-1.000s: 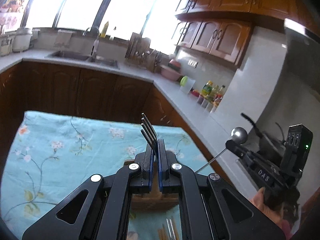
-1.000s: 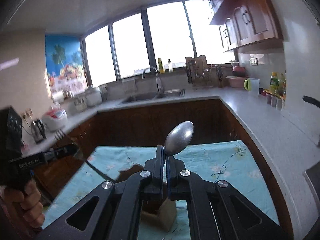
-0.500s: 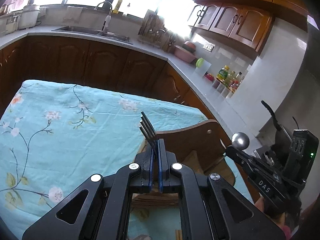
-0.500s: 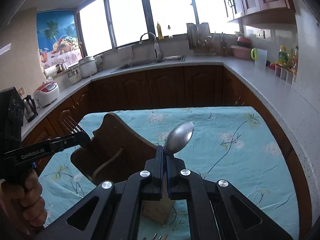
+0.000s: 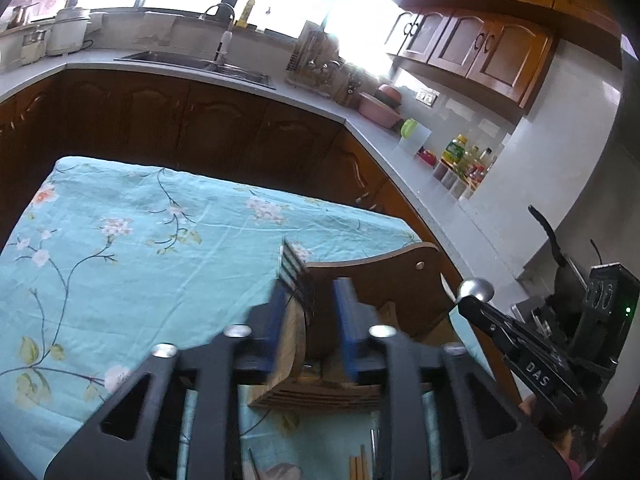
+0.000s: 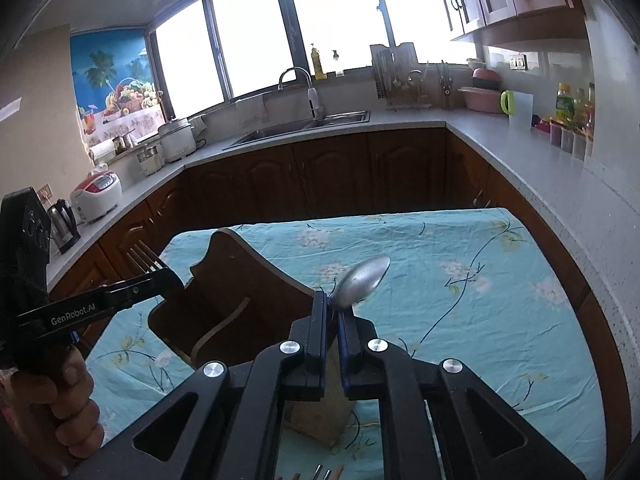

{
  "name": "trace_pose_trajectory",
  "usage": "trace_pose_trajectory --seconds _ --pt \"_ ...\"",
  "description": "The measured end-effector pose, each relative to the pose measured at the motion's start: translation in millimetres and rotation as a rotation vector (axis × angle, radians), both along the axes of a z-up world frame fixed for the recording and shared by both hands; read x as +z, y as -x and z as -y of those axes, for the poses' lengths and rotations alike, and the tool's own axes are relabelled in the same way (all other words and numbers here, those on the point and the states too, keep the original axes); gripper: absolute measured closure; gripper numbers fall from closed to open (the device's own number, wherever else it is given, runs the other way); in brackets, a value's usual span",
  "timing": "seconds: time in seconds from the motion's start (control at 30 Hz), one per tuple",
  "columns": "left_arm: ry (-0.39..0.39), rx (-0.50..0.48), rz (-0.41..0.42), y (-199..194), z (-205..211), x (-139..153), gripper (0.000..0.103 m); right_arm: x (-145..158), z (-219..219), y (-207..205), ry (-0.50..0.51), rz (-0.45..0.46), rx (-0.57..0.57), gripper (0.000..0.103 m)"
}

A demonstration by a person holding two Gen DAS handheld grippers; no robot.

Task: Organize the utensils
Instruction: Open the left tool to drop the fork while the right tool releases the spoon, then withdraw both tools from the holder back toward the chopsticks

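Note:
My left gripper (image 5: pixel 308 300) has opened; its blue pads stand apart above the wooden utensil holder (image 5: pixel 372 280). The fork (image 5: pixel 294 270) stands between the pads, tines up, blurred and free of them. In the right wrist view the left gripper (image 6: pixel 160 276) shows at the left with the fork tines (image 6: pixel 142 258) over the holder (image 6: pixel 240 292). My right gripper (image 6: pixel 332 312) is nearly closed on a metal spoon (image 6: pixel 362 282), whose bowl tilts to the right. It also shows in the left wrist view (image 5: pixel 472 300) with the spoon bowl (image 5: pixel 476 289).
The holder stands on a table with a turquoise floral cloth (image 6: pixel 460 280). Chopsticks and other utensils (image 5: pixel 360 464) lie on the cloth below the grippers. Kitchen counters with a sink (image 6: pixel 304 128), rice cookers and bottles run behind and to the right.
My left gripper has opened and let go of the fork above the holder. The spoon in my right gripper has tilted to the right. Both grippers moved closer to the holder.

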State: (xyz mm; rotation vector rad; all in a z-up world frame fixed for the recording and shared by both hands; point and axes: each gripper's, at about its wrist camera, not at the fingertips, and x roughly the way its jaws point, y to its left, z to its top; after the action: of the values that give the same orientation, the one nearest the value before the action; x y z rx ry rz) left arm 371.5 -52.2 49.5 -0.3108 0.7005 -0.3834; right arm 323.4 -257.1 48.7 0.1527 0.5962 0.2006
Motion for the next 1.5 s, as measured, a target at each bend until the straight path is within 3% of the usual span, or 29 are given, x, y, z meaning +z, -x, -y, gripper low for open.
trace_pose_trajectory --seconds 0.03,0.1,0.17,0.27,0.43,0.6,1.07,1.5 --pt "0.0 0.012 0.001 3.0 -2.2 1.8 0.061 1.6 2.0 2.5 -0.013 0.002 0.002 0.087" --pt "0.02 0.011 0.0 8.6 -6.7 4.3 0.06 5.9 3.7 8.5 -0.033 0.012 -0.001 0.063" --pt "0.027 0.015 0.008 17.9 -11.7 7.4 0.056 9.8 7.6 16.6 -0.047 0.025 -0.01 0.059" --pt "0.016 0.035 0.03 34.7 -18.9 11.8 0.048 13.0 16.8 29.5 -0.084 0.036 -0.023 0.044" --pt "0.005 0.082 0.046 68.6 -32.8 14.3 0.026 16.3 28.1 55.7 -0.132 0.062 -0.042 0.03" --pt "-0.004 0.118 0.067 110.9 -46.5 12.4 0.021 15.4 29.5 92.0 -0.159 0.091 -0.047 0.013" --pt "-0.047 0.133 0.04 218.2 -63.2 -22.7 0.016 -12.5 13.4 201.7 -0.118 0.113 -0.053 0.006" --pt "-0.118 0.162 0.032 258.9 -68.6 -46.3 0.016 -43.8 -6.1 239.3 -0.037 0.088 -0.079 0.006"
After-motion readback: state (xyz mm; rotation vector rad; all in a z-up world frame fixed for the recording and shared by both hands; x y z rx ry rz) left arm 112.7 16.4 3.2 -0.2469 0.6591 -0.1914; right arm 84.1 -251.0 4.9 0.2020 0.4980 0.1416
